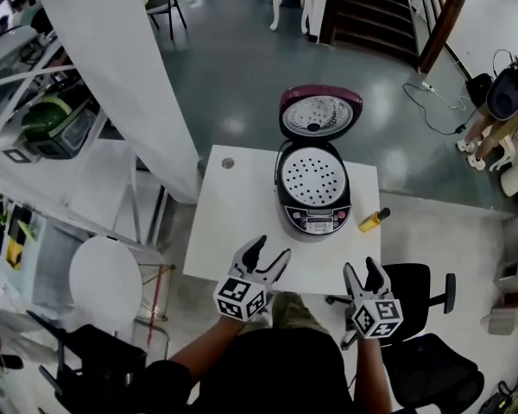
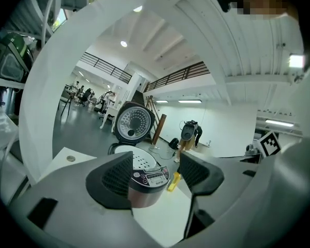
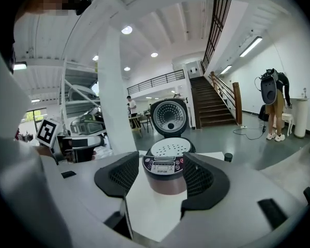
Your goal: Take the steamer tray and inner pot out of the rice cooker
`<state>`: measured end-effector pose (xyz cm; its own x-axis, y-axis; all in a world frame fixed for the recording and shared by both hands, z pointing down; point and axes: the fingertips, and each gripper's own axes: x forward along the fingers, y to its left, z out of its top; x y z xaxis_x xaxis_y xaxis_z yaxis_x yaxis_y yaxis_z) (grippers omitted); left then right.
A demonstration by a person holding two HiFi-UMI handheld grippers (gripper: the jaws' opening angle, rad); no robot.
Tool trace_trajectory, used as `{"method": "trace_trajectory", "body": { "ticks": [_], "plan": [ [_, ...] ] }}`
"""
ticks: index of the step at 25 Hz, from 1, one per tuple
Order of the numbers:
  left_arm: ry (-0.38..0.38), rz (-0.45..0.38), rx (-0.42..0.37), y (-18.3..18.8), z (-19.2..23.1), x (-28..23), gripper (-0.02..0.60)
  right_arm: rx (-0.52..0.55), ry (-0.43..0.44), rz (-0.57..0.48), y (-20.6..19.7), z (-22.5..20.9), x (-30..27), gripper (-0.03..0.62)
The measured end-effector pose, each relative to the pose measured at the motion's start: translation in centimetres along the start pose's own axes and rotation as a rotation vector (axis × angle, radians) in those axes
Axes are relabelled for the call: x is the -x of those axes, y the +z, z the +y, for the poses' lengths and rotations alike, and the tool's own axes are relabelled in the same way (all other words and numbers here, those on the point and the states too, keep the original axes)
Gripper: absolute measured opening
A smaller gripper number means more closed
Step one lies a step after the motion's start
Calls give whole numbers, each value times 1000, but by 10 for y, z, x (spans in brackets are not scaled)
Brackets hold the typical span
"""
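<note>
A dark red rice cooker [image 1: 313, 198] stands on the white table [image 1: 233, 218], lid [image 1: 319, 112] swung up and back. A white perforated steamer tray [image 1: 312, 176] sits in its mouth; the inner pot beneath is hidden. My left gripper [image 1: 269, 255] hovers open over the table's near edge, left of the cooker. My right gripper [image 1: 365, 272] is open at the near right corner. Both gripper views look toward the cooker [image 2: 144, 177] [image 3: 166, 170], the tray [image 2: 138, 158] [image 3: 170, 148] showing on top, with nothing between the jaws [image 2: 156, 175] [image 3: 162, 175].
A small yellow bottle [image 1: 373, 221] lies on the table right of the cooker. A round hole [image 1: 228, 163] marks the table's far left corner. A black office chair [image 1: 423, 296] stands near right, a white pillar [image 1: 121, 67] to the left, a person [image 1: 496, 110] at far right.
</note>
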<state>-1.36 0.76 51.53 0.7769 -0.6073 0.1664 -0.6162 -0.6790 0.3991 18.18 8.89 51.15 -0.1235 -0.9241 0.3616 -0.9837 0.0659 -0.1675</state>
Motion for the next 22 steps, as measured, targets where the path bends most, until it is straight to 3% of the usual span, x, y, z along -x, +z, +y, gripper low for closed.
{"method": "trace_trajectory", "body": {
  "ticks": [7, 13, 18, 22],
  "plan": [
    [88, 22, -18, 14, 35, -60, 259, 26, 57, 12, 29, -44, -85, 232],
    [128, 22, 61, 11, 59, -109, 259, 10, 108, 62, 37, -79, -143, 232],
    [141, 85, 93, -4, 79, -146, 259, 60, 135, 114, 29, -102, -192, 232],
    [168, 131, 91, -12, 95, -167, 259, 39, 158, 165, 15, -113, -222, 232]
  ]
}}
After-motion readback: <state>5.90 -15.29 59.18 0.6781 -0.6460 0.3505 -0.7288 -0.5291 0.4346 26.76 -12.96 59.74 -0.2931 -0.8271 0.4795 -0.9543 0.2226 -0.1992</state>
